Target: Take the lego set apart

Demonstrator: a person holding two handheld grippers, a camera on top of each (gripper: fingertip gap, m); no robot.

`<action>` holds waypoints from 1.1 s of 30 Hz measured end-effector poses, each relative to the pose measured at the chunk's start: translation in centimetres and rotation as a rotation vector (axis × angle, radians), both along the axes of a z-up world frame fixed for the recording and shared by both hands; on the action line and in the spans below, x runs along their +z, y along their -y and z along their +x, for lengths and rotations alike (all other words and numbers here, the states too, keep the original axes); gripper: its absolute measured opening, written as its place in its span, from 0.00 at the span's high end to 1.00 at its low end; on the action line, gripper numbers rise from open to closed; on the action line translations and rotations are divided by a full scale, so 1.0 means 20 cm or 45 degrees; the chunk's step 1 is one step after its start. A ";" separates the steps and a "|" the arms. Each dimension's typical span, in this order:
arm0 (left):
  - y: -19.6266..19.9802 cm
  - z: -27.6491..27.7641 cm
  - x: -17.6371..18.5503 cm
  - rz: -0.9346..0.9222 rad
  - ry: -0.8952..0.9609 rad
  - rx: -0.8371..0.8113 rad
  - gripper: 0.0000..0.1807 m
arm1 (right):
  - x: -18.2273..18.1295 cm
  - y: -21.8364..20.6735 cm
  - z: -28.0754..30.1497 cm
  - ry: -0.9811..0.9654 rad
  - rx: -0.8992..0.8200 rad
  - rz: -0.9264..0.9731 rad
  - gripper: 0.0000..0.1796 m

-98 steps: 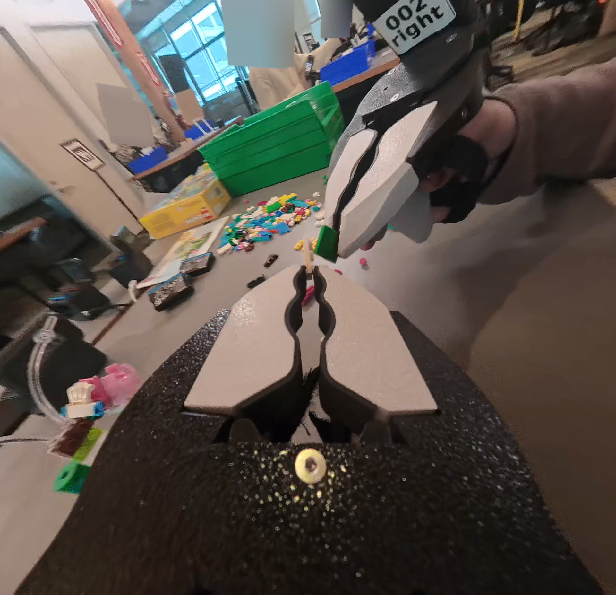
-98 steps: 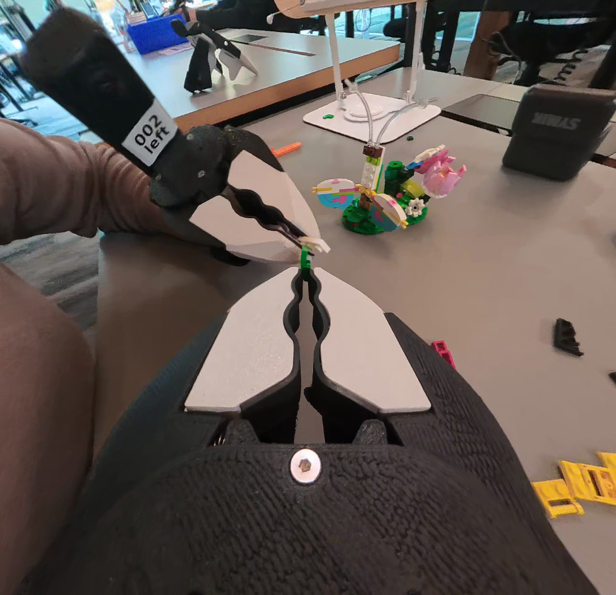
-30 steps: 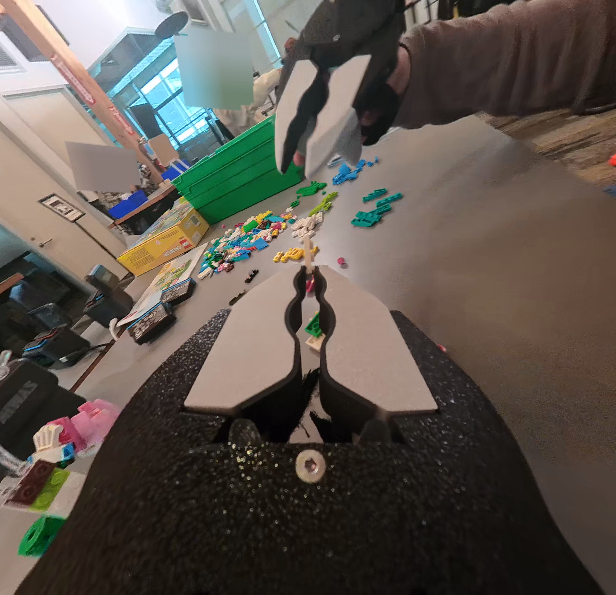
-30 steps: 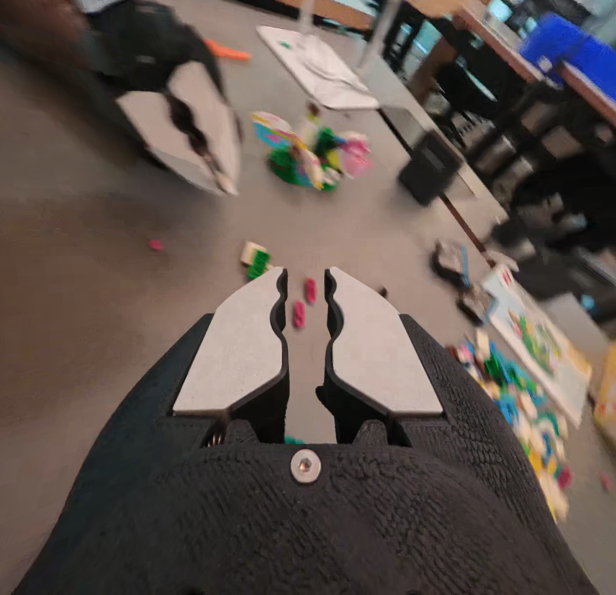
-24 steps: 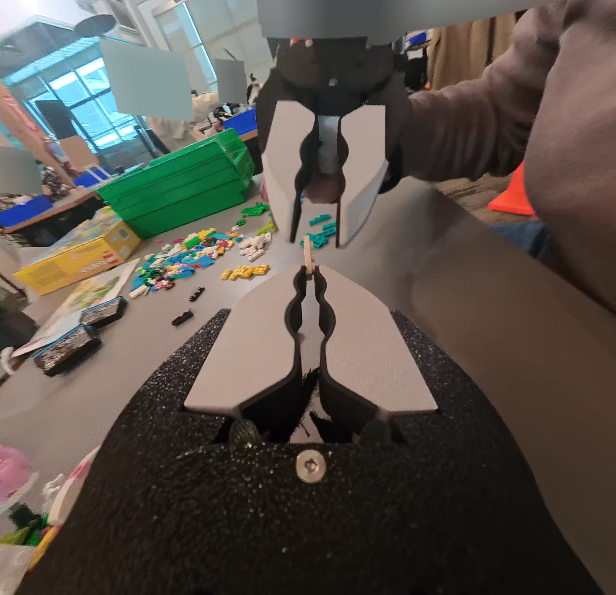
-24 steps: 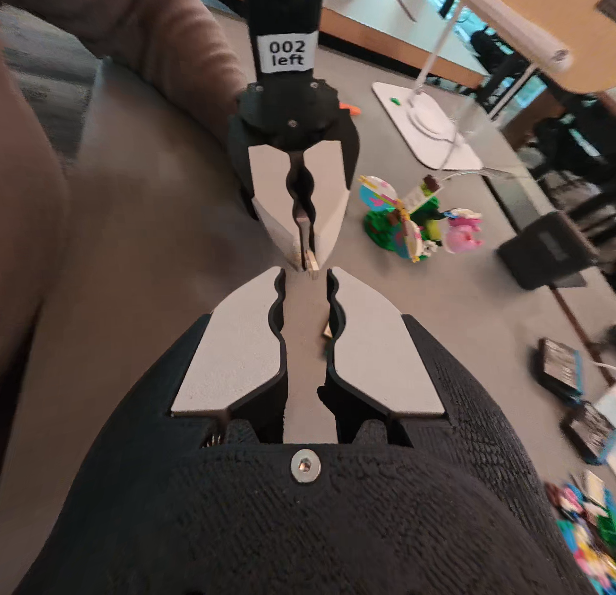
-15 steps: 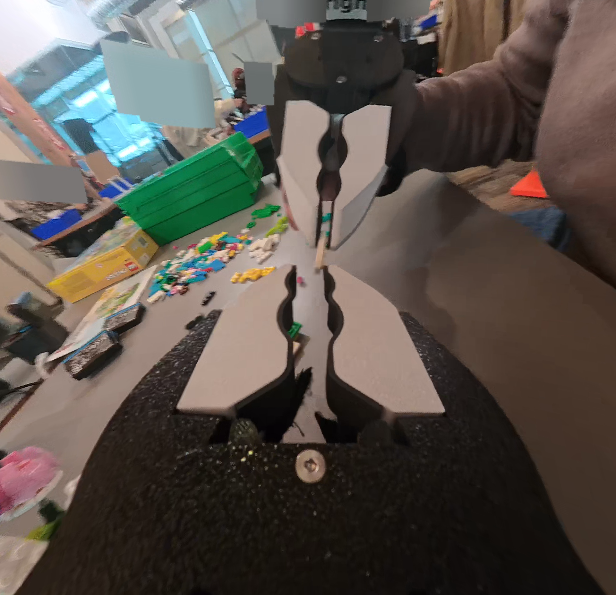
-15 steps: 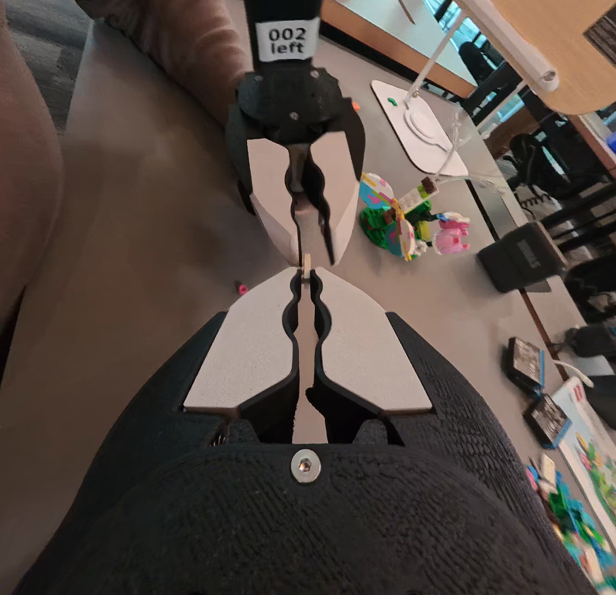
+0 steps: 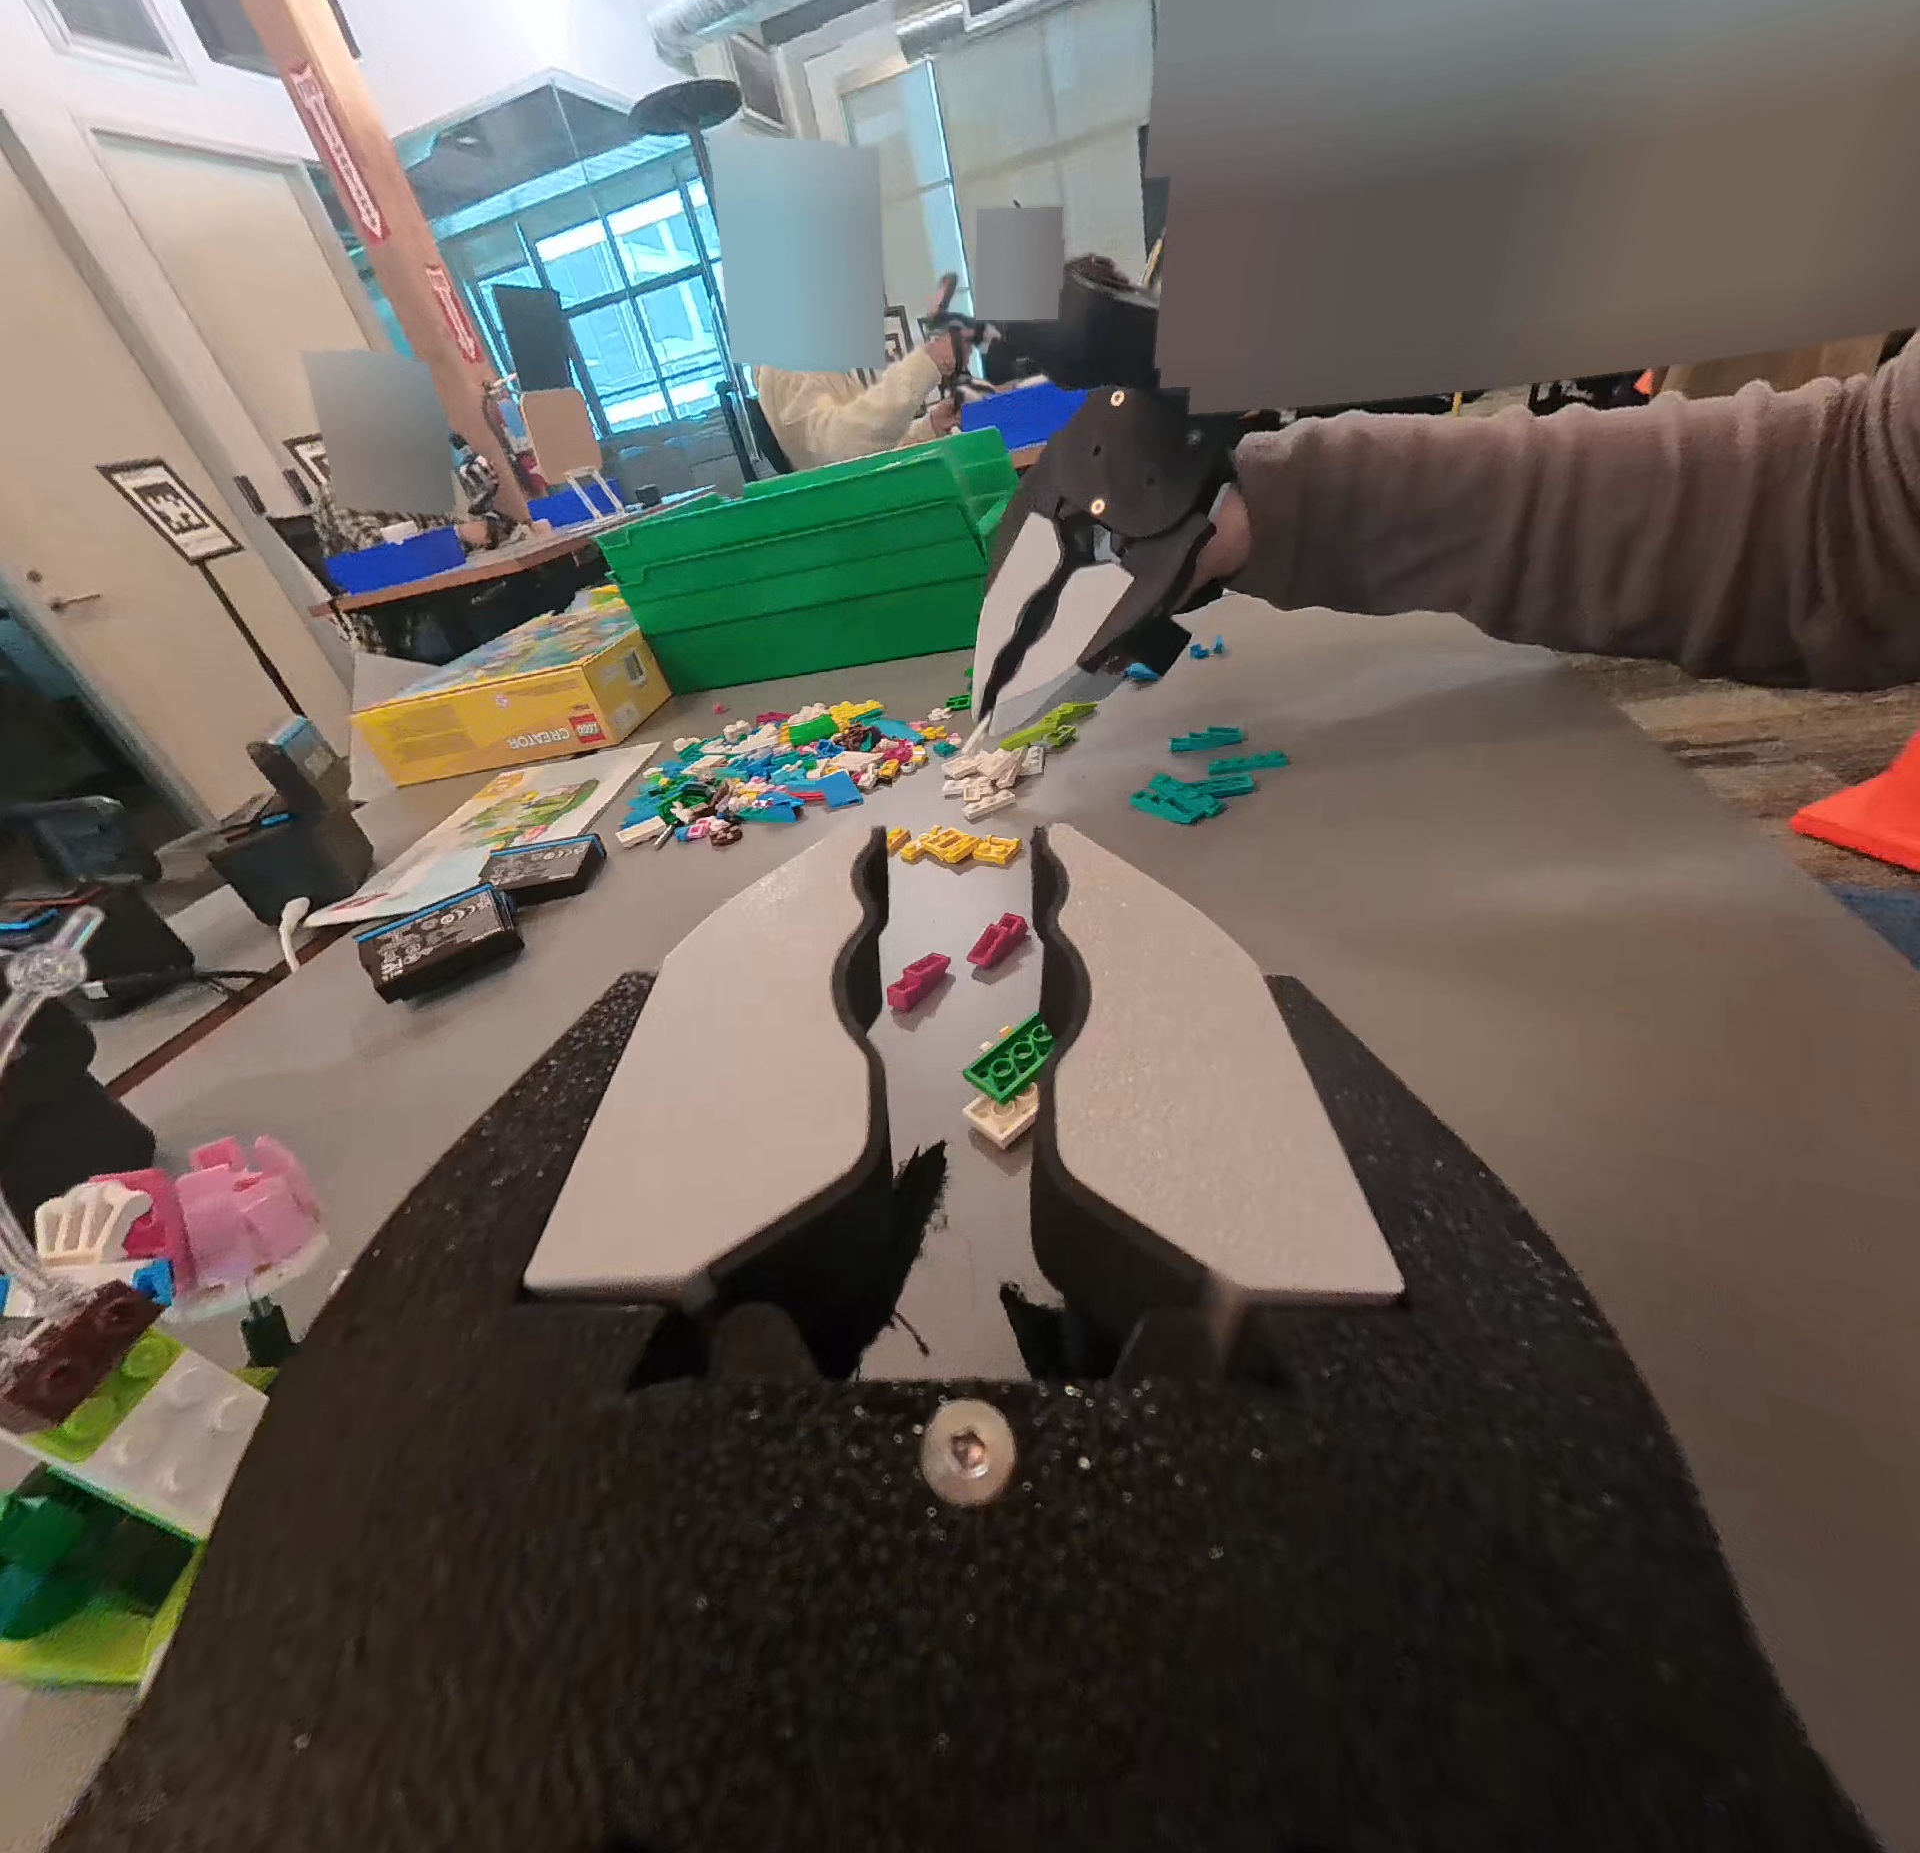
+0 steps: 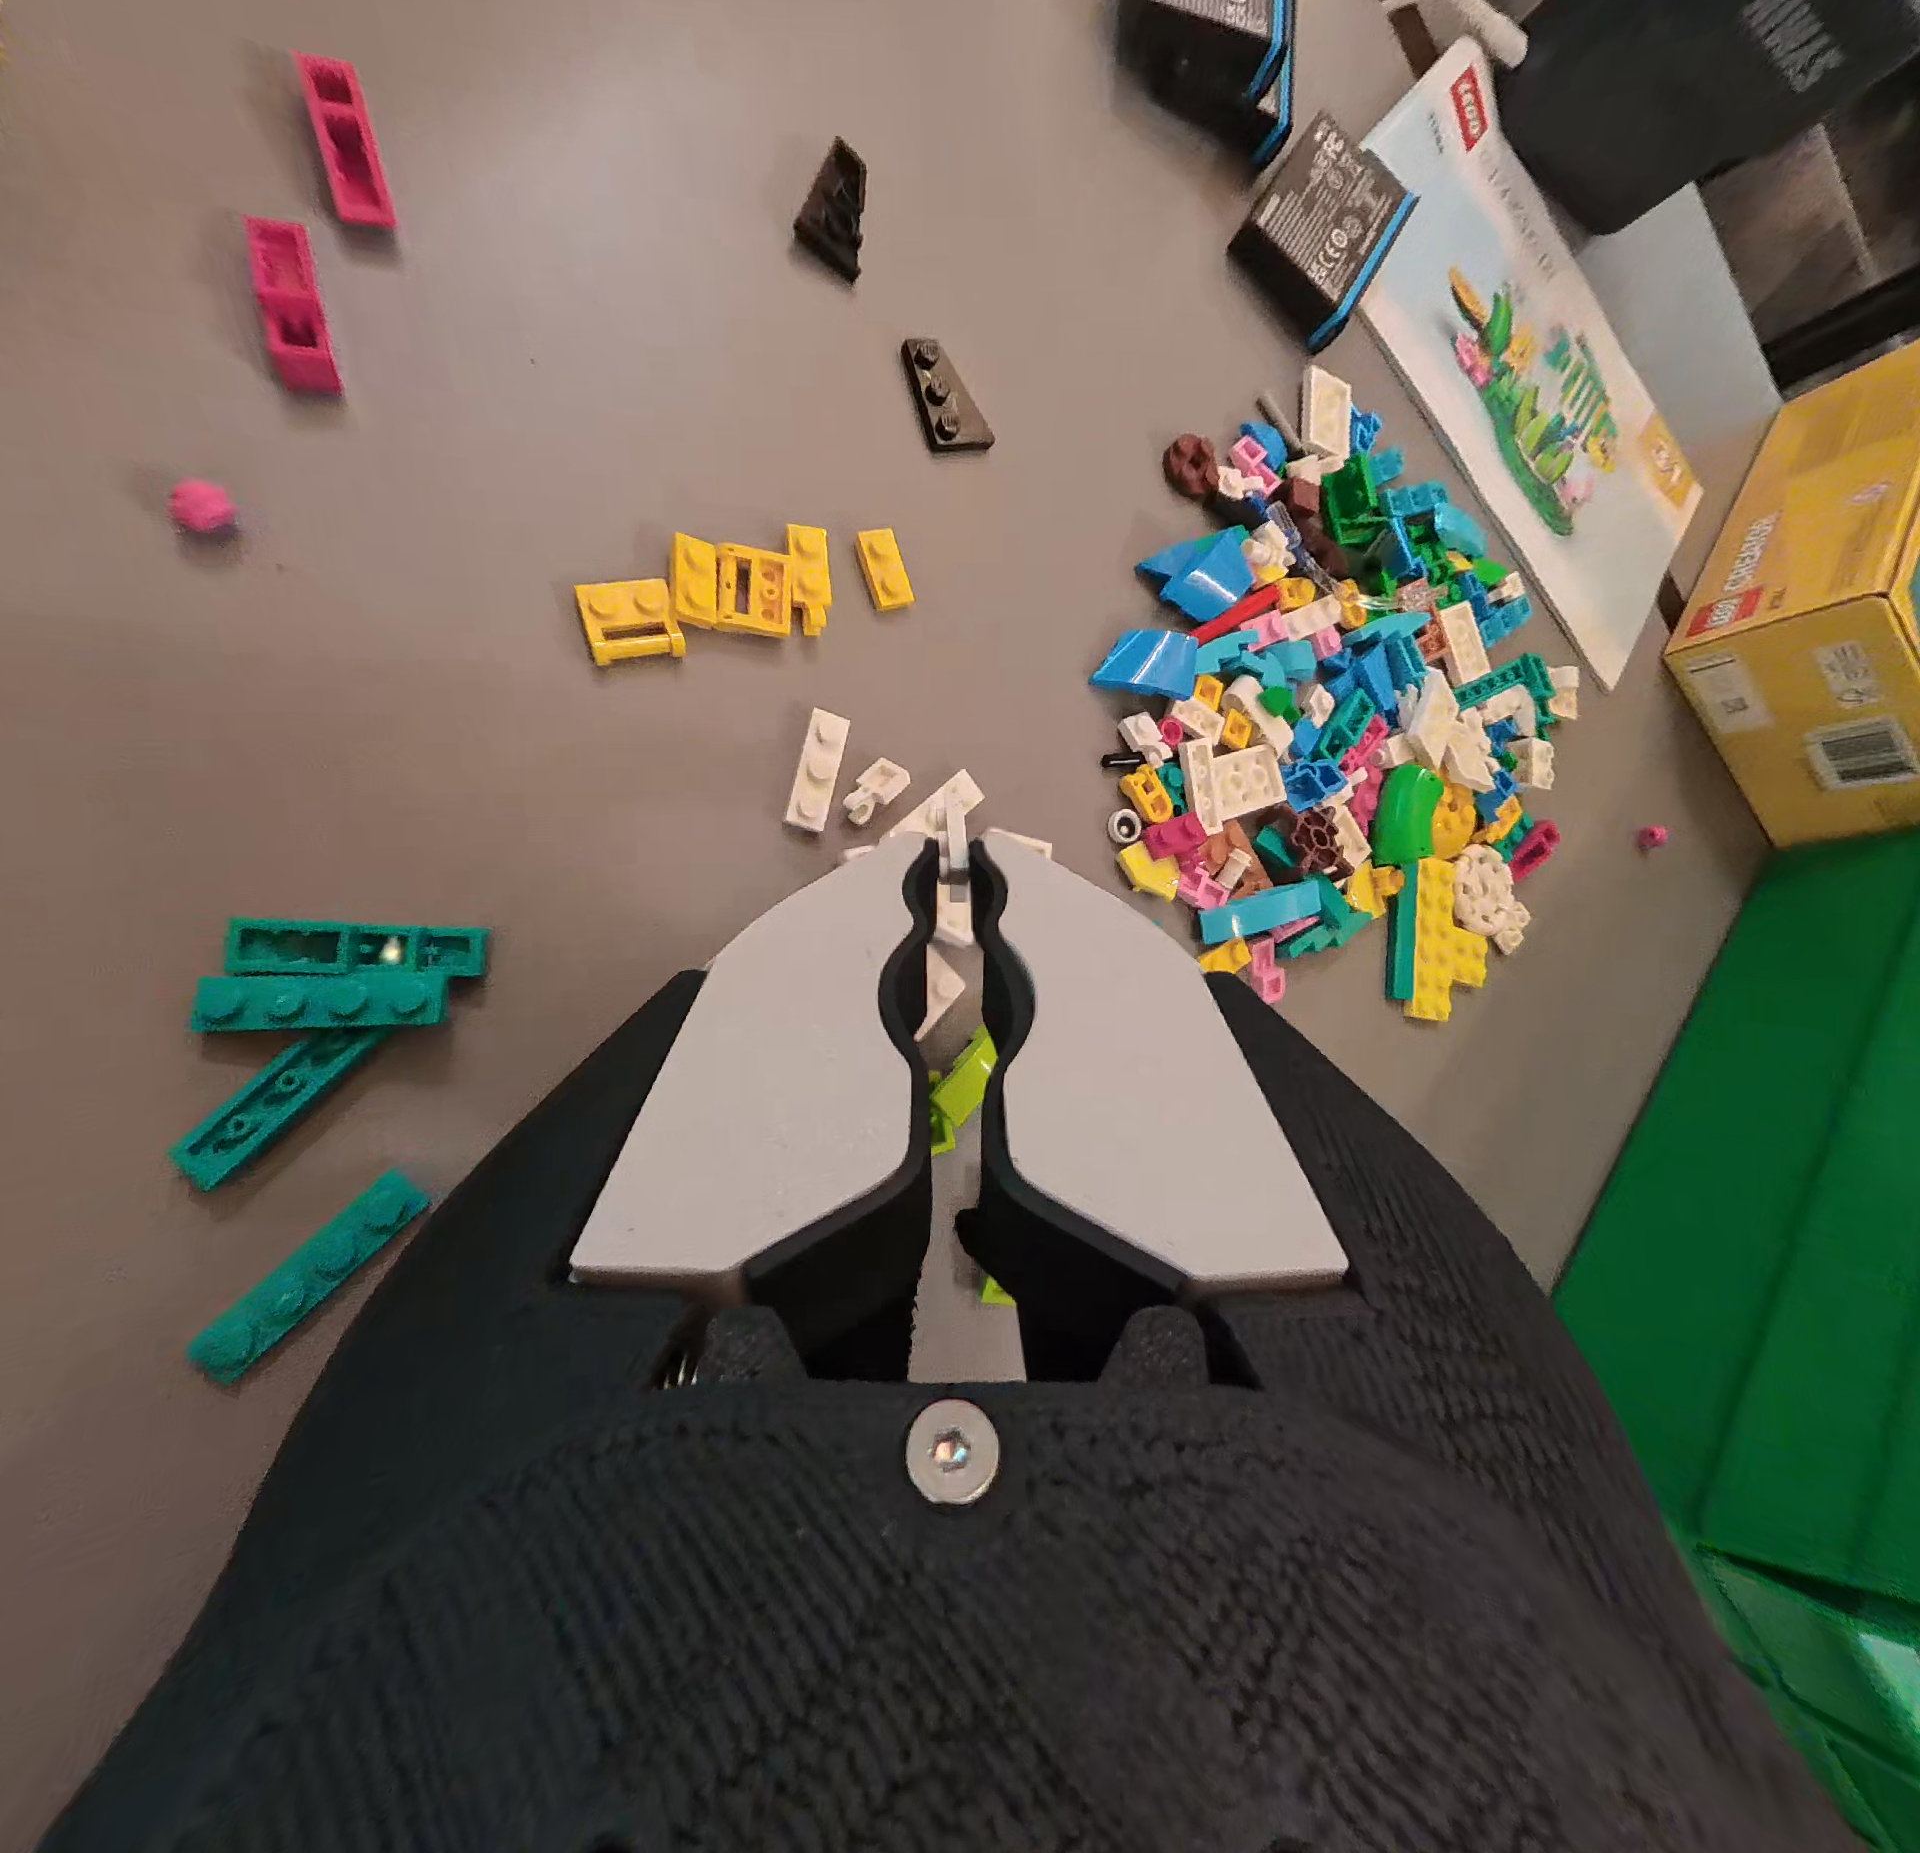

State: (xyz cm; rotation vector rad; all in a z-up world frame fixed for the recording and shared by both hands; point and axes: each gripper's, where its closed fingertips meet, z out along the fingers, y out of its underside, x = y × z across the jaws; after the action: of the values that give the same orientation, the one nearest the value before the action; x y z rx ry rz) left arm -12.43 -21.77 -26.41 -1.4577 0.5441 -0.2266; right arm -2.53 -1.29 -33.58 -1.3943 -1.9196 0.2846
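My left gripper (image 9: 961, 842) is open and empty above the grey table (image 9: 1455, 972). The part-built lego set (image 9: 125, 1336), with a pink flower and green base, stands at the lower left of the left wrist view. My right gripper (image 10: 954, 847) is shut on a small white piece (image 10: 954, 868) and holds it just over the pile of white pieces (image 10: 831, 775). In the left wrist view the right gripper (image 9: 987, 733) shows farther off, tips down at the white pile (image 9: 992, 769).
Sorted groups lie on the table: yellow pieces (image 10: 738, 582), teal plates (image 10: 312, 1014), magenta bricks (image 10: 312, 214), black plates (image 10: 940, 395), a mixed pile (image 10: 1340, 723). A green plate (image 9: 1008, 1055) lies under my left gripper. Yellow box (image 10: 1808, 619), booklet (image 10: 1517, 349), green bins (image 9: 810, 577) and batteries (image 9: 436, 941) border them. About 25 cm separates my left fingertips from my right.
The white piece passed from my left gripper to my right one. The left gripper opened. The right gripper swung away with the piece to the white pile.
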 end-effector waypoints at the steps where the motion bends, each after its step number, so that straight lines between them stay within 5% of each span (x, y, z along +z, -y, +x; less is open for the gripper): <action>1: 0.00 -0.01 0.00 -0.005 0.009 0.007 0.86 | 0.00 0.00 -0.01 -0.004 -0.004 -0.003 0.95; 4: -0.01 -0.04 0.01 -0.010 0.048 0.054 0.83 | 0.08 0.10 -0.06 -0.086 0.056 -0.040 0.91; 8: -0.03 -0.09 0.02 -0.026 0.129 0.088 0.81 | 0.23 0.55 -0.21 -0.298 0.346 -0.213 0.87; 11: -0.03 -0.10 0.02 -0.043 0.164 0.090 0.81 | 0.13 0.78 -0.30 -0.208 0.450 -0.285 0.82; 17: -0.03 -0.08 0.01 -0.047 0.116 0.073 0.81 | -0.08 0.87 -0.39 -0.011 0.437 -0.319 0.81; 22: -0.04 -0.06 -0.01 -0.089 0.083 0.043 0.80 | -0.09 0.84 -0.43 0.019 0.408 -0.306 0.92; 27: -0.08 -0.05 -0.16 -0.118 -0.477 0.156 0.65 | 0.04 0.92 -0.45 -0.158 0.438 -0.609 0.93; 33: -0.06 -0.02 -0.17 0.068 -0.818 0.214 0.85 | 0.14 0.97 -0.44 -0.268 0.494 -0.792 0.95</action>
State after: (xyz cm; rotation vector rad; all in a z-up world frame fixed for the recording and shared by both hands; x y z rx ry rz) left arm -12.84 -20.57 -29.87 -1.5061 0.9275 0.4031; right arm -11.34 -20.73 -30.88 -1.2708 -1.9923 1.2498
